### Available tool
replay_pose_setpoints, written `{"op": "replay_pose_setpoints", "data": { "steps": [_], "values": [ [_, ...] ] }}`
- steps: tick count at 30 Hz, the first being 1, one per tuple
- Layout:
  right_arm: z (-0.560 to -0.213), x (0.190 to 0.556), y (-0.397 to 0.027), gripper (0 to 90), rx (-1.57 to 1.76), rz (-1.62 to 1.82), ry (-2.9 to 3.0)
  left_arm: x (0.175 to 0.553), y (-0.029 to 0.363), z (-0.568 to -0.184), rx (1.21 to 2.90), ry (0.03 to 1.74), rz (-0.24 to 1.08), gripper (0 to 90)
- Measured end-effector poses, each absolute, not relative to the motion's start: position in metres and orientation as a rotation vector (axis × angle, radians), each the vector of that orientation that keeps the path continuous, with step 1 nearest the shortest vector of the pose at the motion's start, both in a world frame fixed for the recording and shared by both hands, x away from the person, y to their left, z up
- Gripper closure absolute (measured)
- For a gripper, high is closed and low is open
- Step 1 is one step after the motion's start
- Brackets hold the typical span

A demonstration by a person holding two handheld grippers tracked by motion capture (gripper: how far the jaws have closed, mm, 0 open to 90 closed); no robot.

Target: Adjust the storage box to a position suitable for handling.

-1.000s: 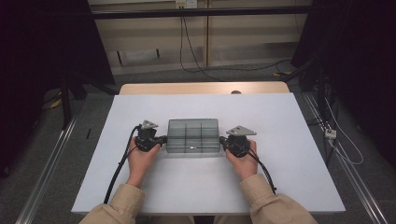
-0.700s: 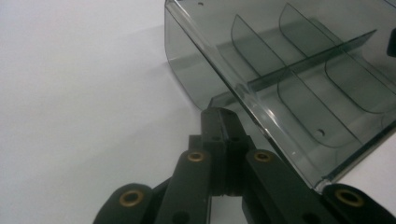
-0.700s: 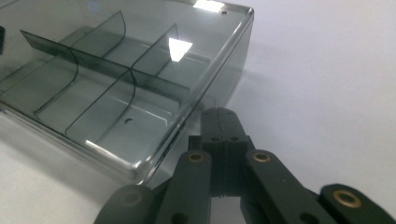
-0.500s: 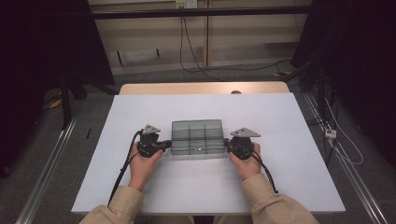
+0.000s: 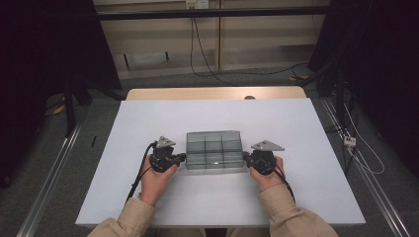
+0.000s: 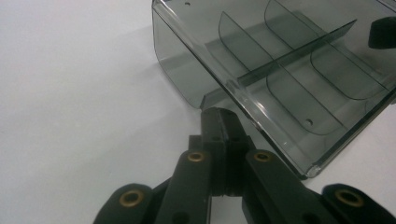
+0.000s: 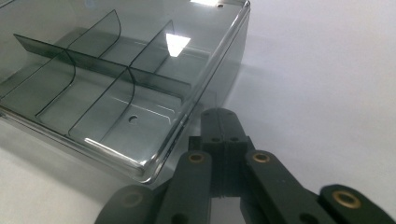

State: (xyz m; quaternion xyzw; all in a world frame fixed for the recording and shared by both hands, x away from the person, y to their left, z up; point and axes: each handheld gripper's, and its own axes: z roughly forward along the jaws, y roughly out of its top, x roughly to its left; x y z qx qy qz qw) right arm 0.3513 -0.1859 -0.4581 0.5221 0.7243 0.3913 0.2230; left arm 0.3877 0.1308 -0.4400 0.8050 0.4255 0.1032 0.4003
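Observation:
A clear smoke-grey compartment box with thin dividers lies on the white table, a little toward the front. My left gripper is at its left end and my right gripper at its right end, each held in a hand. In the left gripper view the jaws are pressed together, their tip against the box's end wall. In the right gripper view the jaws are likewise shut, and their tip meets the box at its end wall. I see nothing between either pair. All the compartments are empty.
A wooden tabletop edge runs behind the white table. Cables lie on the floor at the back and at the right. Metal rails flank the table. Dark curtains stand on both sides.
Both hands and the box between them have shifted to the right and a little toward the table's front edge. Both pairs of jaws stay shut.

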Motion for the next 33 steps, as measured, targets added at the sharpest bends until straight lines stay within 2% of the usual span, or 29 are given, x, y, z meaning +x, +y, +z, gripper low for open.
{"op": "replay_pose_setpoints", "data": {
  "steps": [13,33],
  "values": [
    [-0.458,0.329,-0.189,90.0,1.434,1.103,2.01,0.365,0.131,-0.439,2.032,1.071,0.244,90.0],
    [-0.456,0.303,-0.193,90.0,1.404,1.126,2.033,0.353,0.134,-0.438,2.054,1.041,0.2,90.0]
  ]
}}
